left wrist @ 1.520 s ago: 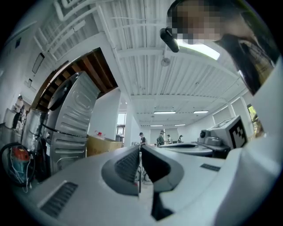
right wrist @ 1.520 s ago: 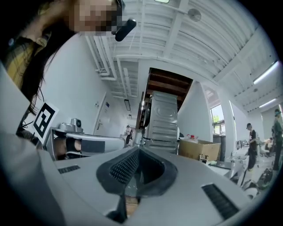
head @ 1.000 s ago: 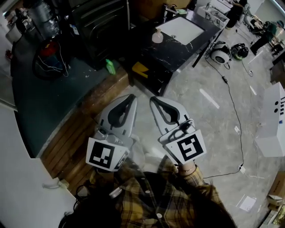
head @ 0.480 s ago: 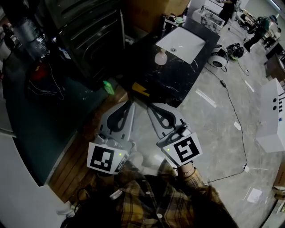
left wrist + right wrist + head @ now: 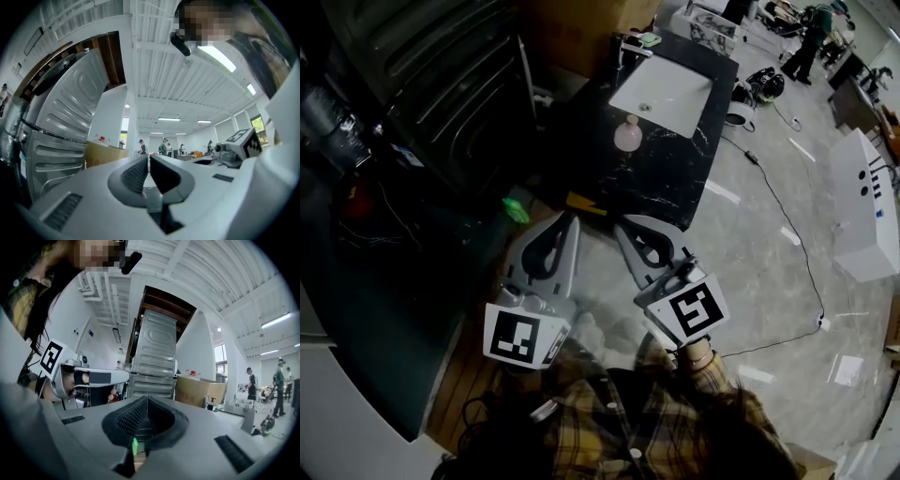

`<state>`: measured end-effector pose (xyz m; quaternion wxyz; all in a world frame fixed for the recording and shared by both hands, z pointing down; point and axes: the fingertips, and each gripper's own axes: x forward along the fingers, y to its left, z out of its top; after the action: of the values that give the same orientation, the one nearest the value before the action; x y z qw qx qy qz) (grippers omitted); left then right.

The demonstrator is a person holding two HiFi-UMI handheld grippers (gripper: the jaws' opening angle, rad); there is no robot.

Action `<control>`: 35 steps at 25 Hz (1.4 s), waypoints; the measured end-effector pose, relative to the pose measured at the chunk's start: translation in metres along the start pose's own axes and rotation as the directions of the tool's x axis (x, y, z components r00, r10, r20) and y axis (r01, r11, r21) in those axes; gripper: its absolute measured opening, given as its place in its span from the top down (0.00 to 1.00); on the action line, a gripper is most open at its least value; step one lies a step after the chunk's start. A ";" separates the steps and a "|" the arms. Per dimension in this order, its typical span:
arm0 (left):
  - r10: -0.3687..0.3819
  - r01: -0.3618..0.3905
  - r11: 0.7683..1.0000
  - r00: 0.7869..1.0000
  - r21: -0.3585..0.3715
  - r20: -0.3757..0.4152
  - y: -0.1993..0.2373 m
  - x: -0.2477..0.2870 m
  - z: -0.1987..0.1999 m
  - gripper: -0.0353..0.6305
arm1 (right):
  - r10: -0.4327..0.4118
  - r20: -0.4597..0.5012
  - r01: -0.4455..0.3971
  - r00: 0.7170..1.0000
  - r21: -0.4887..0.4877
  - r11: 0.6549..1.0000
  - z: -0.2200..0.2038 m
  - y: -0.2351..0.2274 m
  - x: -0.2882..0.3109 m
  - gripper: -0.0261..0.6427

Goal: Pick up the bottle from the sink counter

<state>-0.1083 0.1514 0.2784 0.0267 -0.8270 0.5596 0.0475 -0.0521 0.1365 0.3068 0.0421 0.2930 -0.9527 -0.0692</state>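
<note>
From the head view, the bottle (image 5: 628,134), pale pink with a round belly and a narrow cap, stands upright on the counter (image 5: 675,178), a black slab veined with white. It sits toward the slab's left edge, just beside the near corner of the white rectangular sink (image 5: 664,91). Both tools are well short of it over the glossy grey floor (image 5: 759,272). The left gripper (image 5: 570,218) and right gripper (image 5: 624,225) are smooth grey plastic shells, side by side and each pressed together to a point. In the left gripper view, the left gripper (image 5: 148,157) shows its ribbed dark pads meeting with nothing between them, a ridged metal panel (image 5: 61,126) rising at the left. In the right gripper view, the right gripper (image 5: 146,398) has its dimpled black pads closed on nothing, and ahead stand a ridged metal cabinet (image 5: 152,357) and a cardboard box (image 5: 199,390).
</note>
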 end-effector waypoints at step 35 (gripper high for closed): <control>-0.075 0.076 0.997 0.996 0.018 -0.056 0.055 0.285 -0.023 0.91 | -0.031 0.006 0.031 0.999 0.016 0.999 -0.015 -0.268 0.119 0.93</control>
<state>-0.0528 -0.1341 0.2705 0.0210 -0.8483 0.5288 0.0179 -0.0007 -0.1517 0.2842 0.0355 0.3079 -0.9486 -0.0632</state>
